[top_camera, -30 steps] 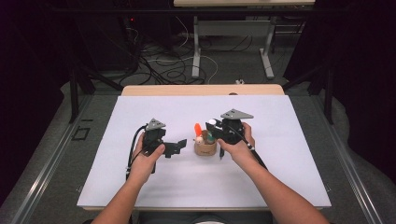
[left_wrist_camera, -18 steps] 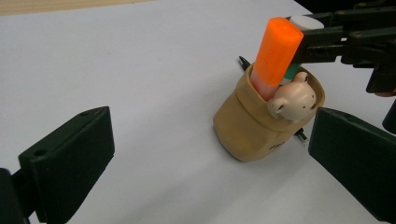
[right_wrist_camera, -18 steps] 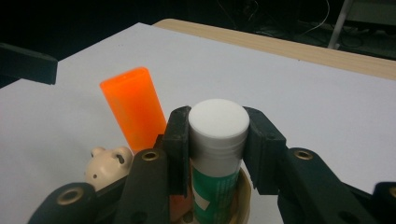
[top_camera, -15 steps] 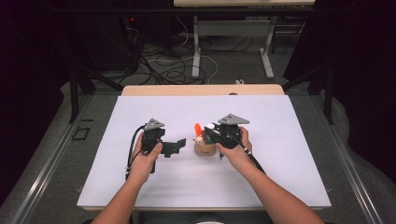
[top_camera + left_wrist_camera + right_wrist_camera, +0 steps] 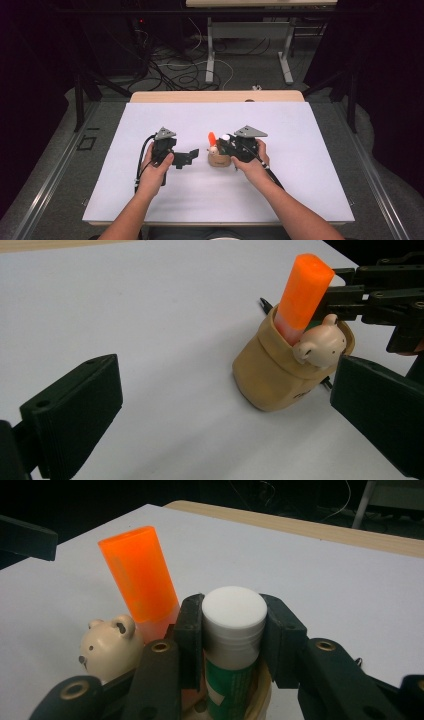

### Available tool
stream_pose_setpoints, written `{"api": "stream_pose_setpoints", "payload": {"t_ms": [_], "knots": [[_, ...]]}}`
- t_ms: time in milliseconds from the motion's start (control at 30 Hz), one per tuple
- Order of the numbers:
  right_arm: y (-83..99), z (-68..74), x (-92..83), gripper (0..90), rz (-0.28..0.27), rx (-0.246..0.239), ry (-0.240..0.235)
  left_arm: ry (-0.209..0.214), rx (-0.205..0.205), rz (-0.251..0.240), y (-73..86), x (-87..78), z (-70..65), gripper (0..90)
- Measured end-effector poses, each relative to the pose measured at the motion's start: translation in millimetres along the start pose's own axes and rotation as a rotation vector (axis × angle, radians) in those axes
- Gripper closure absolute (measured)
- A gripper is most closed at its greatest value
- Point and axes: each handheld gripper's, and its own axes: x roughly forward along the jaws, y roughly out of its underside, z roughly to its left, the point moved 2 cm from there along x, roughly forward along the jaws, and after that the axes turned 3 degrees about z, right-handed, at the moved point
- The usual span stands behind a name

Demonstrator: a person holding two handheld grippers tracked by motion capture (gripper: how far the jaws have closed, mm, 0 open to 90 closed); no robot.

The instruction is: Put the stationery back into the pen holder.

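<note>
- Right gripper [image 5: 232,630] clamps the white cap of a glue stick [image 5: 231,655] standing in the tan cup [image 5: 272,372].
- Green label on the stick; its writing cannot be read.
- An orange marker [image 5: 301,295] leans in the cup beside a bear head [image 5: 320,345].
- Left gripper [image 5: 220,405] gapes wide, empty, near the cup on the white table [image 5: 300,130].

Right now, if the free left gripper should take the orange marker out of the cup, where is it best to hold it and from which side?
Probably grip the marker on its bare upper half, above the cup rim. It leans away from the right gripper, which is clamped on the glue stick, so come from the marker's open side. The left gripper is already open, facing the cup.
</note>
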Motion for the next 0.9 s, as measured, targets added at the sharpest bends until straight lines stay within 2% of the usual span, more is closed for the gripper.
{"api": "stream_pose_setpoints", "payload": {"t_ms": [67, 133, 233, 533, 700, 900], "knots": [[-0.4, -0.4, -1.8, 64.3, 0.022, 0.008, -0.001, -0.002, 0.001, 0.006, 0.3, 0.2, -0.3, 0.5], [-1.0, -1.3, -1.6, 63.5, 0.002, 0.022, -0.017, -0.001, 0.0, 0.008, 0.4, 0.5, -0.6, 0.5], [-1.5, -2.7, -3.3, 61.0, 0.011, 0.027, -0.025, 0.002, -0.003, 0.006, 0.9, 1.6, -1.4, 0.5], [-5.9, -2.0, -14.0, 51.4, -0.019, 0.065, -0.071, -0.001, 0.004, 0.012, 1.2, 1.7, -0.9, 0.5], [-9.7, -1.1, -21.3, 47.3, -0.034, 0.058, -0.088, -0.004, 0.002, 0.008, 0.8, 0.8, 0.2, 0.5], [-14.6, -5.5, -26.6, 44.6, -0.042, 0.078, -0.104, -0.002, -0.002, 0.01, 1.2, 1.2, 0.6, 0.5]]}}
